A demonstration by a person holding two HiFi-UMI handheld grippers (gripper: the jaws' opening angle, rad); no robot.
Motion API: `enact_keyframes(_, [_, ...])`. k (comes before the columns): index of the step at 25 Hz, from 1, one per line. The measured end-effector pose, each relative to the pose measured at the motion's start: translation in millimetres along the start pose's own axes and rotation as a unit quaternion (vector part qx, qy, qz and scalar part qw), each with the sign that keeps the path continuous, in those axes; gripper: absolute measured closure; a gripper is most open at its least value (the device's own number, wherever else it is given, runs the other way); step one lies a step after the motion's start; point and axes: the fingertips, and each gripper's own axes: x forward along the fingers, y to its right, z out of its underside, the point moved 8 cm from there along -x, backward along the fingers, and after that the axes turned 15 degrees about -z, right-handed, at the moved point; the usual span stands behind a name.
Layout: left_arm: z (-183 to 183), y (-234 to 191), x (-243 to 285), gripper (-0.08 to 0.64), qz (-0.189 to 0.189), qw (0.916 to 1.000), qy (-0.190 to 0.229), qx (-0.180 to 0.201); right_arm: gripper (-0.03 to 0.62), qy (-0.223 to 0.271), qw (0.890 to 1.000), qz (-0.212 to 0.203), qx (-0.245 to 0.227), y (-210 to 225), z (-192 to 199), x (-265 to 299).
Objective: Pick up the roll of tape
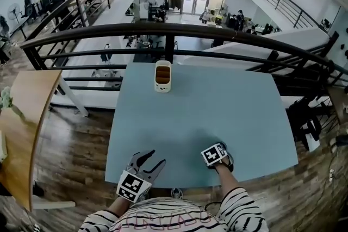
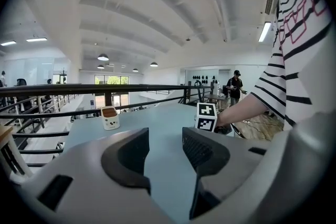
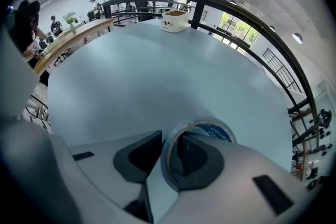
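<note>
Two jaws of the right gripper (image 3: 168,157) were clamped on the wall of the roll of tape (image 3: 215,131), one jaw down inside the core and the other pressed against the outer face, a hold that suits a hollow ring too wide to span. The roll sat near the bench's (image 1: 217,106) front edge, on the person's right. Whether it had cleared the surface could not be told. The right forearm (image 1: 232,185), in a striped sleeve, reached forward over the bench edge with the gripper tipped steeply down onto the tape, its marker cube (image 1: 213,154) facing up. The left gripper (image 1: 156,157) waited at the front edge on the left with its jaws spread and nothing between them. It was held low and aimed along the bench, apparently kept clear of the job. A small white container (image 1: 162,76) stood well apart at the far edge, beside the dark railing (image 1: 179,30).
</note>
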Motion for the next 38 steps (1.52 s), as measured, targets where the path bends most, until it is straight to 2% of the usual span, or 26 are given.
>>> enact_keyframes(4, [-4.1,-9.0,-1.3,0.383,0.012,0.9999,0.005,0.004,0.525,0.07,0.997,0.019,0.007,-6.7,-3.2,-15.2])
enact_keyframes(13, [-6.0,-20.0,2.6,0.383,0.036,0.9992,0.016,0.01,0.525,0.181,0.981,0.065,0.03,-33.1,-13.4,-57.1])
enact_keyframes(18, [-7.1,-24.7,6.2,0.383,0.043,0.9986,0.024,0.018,0.525,0.257,0.962,0.091,0.031,-57.4,-23.2,-91.1])
enact_keyframes(23, [-12.1,-28.3,8.6,0.385,0.053,0.9977,0.032,0.026,0.525,0.335,0.936,0.1,0.038,-84.4,-31.4,-127.8])
enact_keyframes(31, [-14.4,-31.8,11.6,0.39,0.085,0.9947,0.043,0.038,0.525,0.411,0.905,0.111,0.026,-135.1,-36.5,-170.9])
enact_keyframes(34, [-14.8,-32.0,10.4,0.463,0.093,0.9937,0.046,0.041,0.525,0.435,0.894,0.098,0.035,-151.1,-33.7,-175.3])
enact_keyframes(38, [-16.9,-30.9,8.3,0.508,0.103,0.9922,0.055,0.044,0.525,0.453,0.886,0.08,0.052,-167.4,-27.1,-173.0])
